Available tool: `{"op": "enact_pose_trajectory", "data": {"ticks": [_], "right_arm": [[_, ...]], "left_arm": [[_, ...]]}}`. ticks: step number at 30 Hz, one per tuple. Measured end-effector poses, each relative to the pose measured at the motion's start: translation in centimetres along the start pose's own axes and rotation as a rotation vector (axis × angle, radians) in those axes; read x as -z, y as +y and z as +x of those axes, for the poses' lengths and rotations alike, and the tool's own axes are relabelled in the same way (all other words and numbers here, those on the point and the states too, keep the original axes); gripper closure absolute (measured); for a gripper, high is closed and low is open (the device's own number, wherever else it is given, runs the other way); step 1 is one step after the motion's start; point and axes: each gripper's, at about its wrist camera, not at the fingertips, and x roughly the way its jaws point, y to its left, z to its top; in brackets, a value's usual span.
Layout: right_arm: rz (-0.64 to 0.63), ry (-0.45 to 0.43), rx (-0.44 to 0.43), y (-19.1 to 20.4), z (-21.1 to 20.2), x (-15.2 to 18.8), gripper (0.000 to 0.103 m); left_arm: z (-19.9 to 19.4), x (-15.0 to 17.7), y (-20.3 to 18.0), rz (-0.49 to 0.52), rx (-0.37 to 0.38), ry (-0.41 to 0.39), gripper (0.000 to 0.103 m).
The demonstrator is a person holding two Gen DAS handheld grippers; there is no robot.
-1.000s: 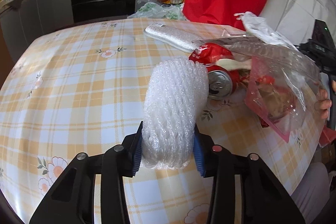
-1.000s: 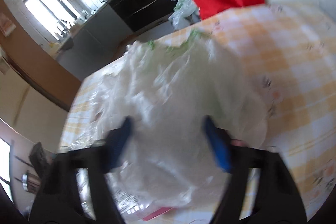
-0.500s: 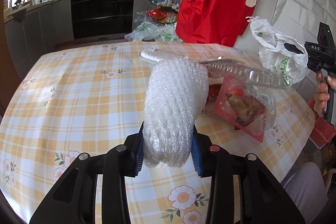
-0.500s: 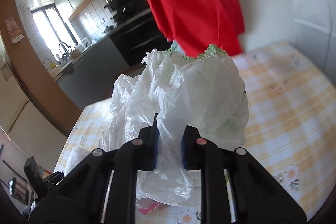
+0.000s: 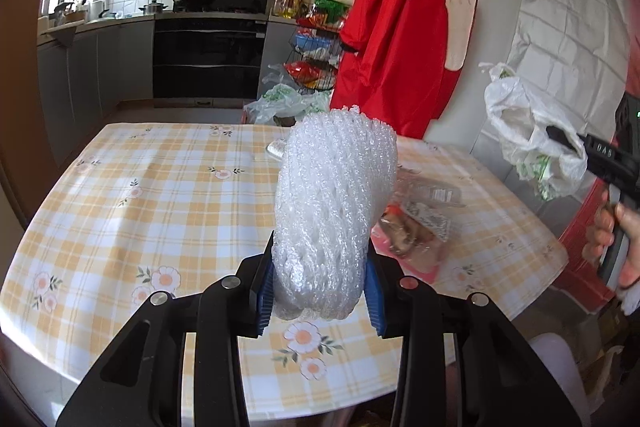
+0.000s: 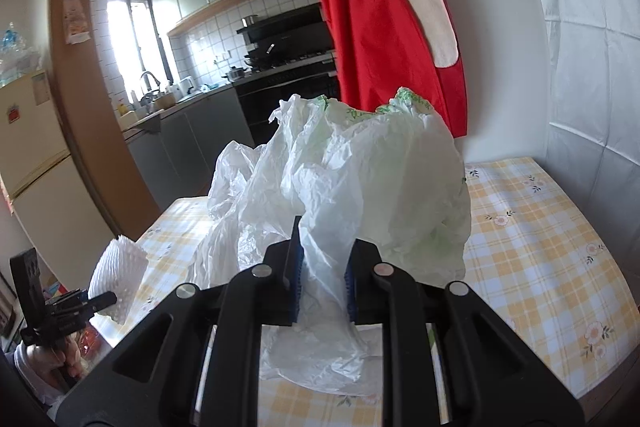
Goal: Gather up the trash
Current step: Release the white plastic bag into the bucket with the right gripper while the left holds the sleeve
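Left wrist: left tool [image 5: 319,289] grips foam netting [image 5: 334,203] — right tool [image 6: 322,277] clamps plastic bag [image 6: 360,183].

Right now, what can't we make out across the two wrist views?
- Left wrist view: the foam net in the left gripper hides part of the table and most of a pale packet.
- Same view: the clear food wrapper is half covered, contents unreadable.
- Right wrist view: the plastic bag in the right gripper blocks the table's middle; whether it holds anything can't be told.
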Motion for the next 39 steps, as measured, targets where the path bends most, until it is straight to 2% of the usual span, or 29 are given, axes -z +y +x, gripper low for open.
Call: {"op": "enact_pose_trajectory", "data": {"ticks": [10,19,23,28,33,39], "right_arm": [[-0.034,-0.005,-0.045,3.4,-5.4,4.2,0.084],[-0.101,0.044,-0.090,7.5,-9.1,9.4,0.084],[-0.124,0.096,-0.122,8.9,-9.7,11.4,0.084],[-0.159,0.220,-0.135,10.5,-9.9,14.2,0.084],[-0.139,0.331,-0.156,10.6,-9.0,16.9,0.084],[-0.098,0.411,-0.175,10.2,-7.8,19.4,0.084]], "left_arm": [[-7.6,2.4,-2.1,-0.095,0.003,-0.078,0.066],[-12.5,4.3,-3.2,-0.133,0.013,-0.117,0.066],[-14.5,4.9,-3.8,-0.139,0.021,-0.141,0.066],[-15.8,5.5,-4.2,-0.135,0.020,-0.162,0.066],[-15.4,5.9,-4.3,-0.146,0.027,-0.154,0.066],[-13.5,7.0,-4.8,-0.146,0.057,-0.115,0.066]]}}
